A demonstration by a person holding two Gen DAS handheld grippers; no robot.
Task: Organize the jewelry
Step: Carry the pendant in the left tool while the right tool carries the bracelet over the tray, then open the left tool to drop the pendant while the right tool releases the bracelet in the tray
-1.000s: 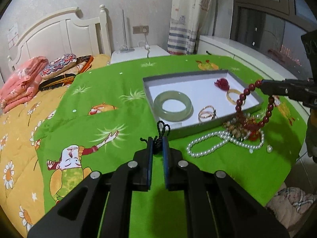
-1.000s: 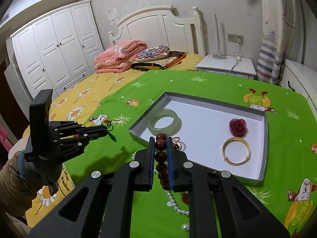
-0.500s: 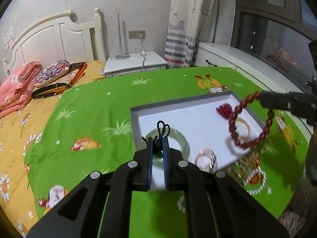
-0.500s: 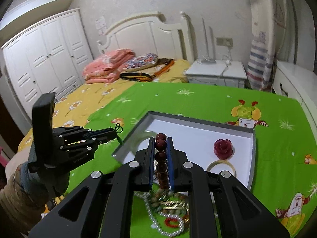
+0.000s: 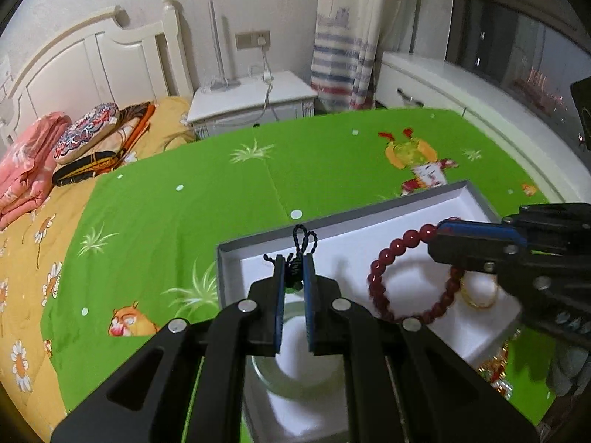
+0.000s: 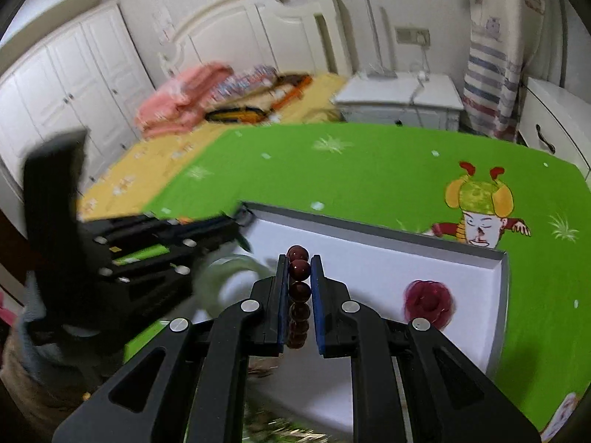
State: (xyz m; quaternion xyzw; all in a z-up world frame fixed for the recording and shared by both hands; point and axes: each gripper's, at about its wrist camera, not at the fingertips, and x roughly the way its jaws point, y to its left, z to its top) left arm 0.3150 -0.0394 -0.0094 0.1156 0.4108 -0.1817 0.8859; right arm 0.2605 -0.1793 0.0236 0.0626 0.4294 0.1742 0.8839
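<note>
A grey tray (image 5: 332,221) with a white floor lies on the green bedspread; it also shows in the right wrist view (image 6: 369,227). My left gripper (image 5: 294,263) is shut on a black knotted cord (image 5: 303,239) and hangs over the tray's left part, above a pale green bangle (image 5: 295,380). My right gripper (image 6: 299,263) is shut on a dark red bead bracelet (image 6: 298,269), which hangs as a loop over the tray in the left wrist view (image 5: 391,288). A red rose ornament (image 6: 428,304) and a gold ring (image 5: 476,301) lie in the tray.
Loose beads and gold pieces (image 5: 496,373) lie on the green bedspread (image 5: 221,192) by the tray's near right corner. Folded bedding (image 5: 33,162) lies by the headboard, and a white nightstand (image 5: 251,99) stands behind the bed.
Both grippers have moved forward over the tray, each keeping its hold. The red bead bracelet has come in over the tray's middle, closer to my left gripper.
</note>
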